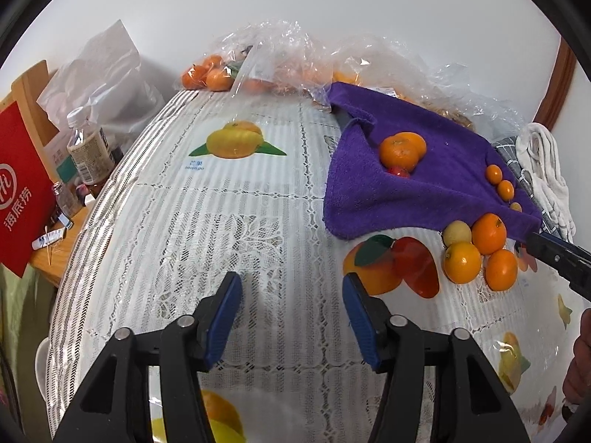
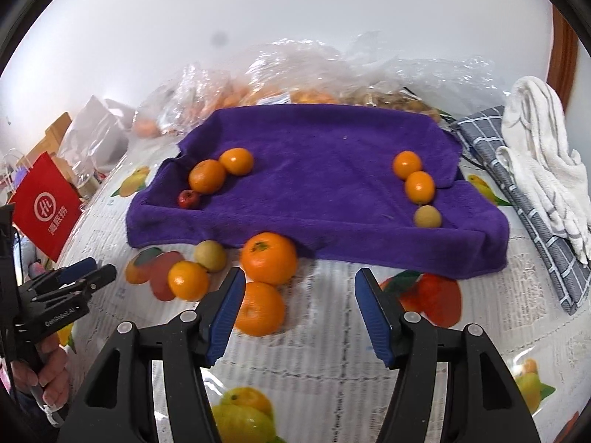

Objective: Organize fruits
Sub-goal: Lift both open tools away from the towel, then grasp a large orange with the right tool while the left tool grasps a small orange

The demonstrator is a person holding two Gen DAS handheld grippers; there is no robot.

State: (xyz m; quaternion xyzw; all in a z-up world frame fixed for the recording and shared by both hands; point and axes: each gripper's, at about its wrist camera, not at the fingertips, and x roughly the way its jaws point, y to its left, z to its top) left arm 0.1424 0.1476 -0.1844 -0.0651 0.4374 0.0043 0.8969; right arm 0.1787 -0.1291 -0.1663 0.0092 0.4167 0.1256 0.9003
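Purple towel [image 2: 314,170] spread on the table, edges rumpled up. On its left part: two oranges [image 2: 207,176] touching side by side, a small red fruit [image 2: 188,198] just in front of them. On its right part: a row of two small oranges [image 2: 419,186] and a pale yellow-green fruit [image 2: 427,216], touching in line. Off the towel, at its front edge on the tablecloth: a big orange [image 2: 269,257], another orange [image 2: 260,308] in front of it, a smaller orange [image 2: 188,280] and a yellowish fruit [image 2: 210,256] to the left, clustered close.
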